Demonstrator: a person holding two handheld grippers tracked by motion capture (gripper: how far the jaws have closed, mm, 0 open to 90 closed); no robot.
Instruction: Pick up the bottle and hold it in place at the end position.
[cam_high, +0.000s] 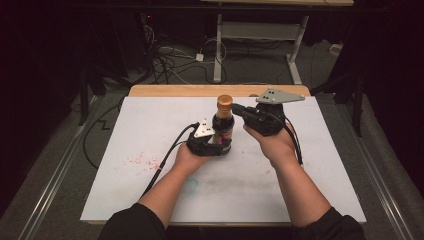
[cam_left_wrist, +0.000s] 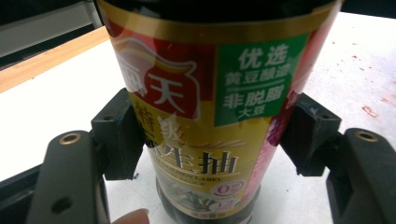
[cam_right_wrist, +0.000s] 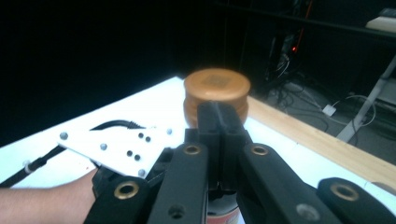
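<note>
On the white board (cam_high: 150, 195), left tongs (cam_left_wrist: 208, 140) pinch the bottle (cam_high: 223, 131); right tongs (cam_right_wrist: 219, 116), pressed together, meet its cap (cam_right_wrist: 216, 91).

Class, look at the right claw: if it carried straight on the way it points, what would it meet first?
Most likely the brown cap of the sauce bottle: the shut right claw points straight at it from close by, though whether they already touch is unclear.

The bottle (cam_high: 223, 126) stands on the table (cam_high: 150, 120) (mid-board), left tool (cam_high: 216, 148) around it, right tool (cam_high: 239, 109) beside its cap (cam_high: 224, 100).

Dark room, cables (cam_high: 165, 62) on floor (cam_high: 250, 70)
</note>
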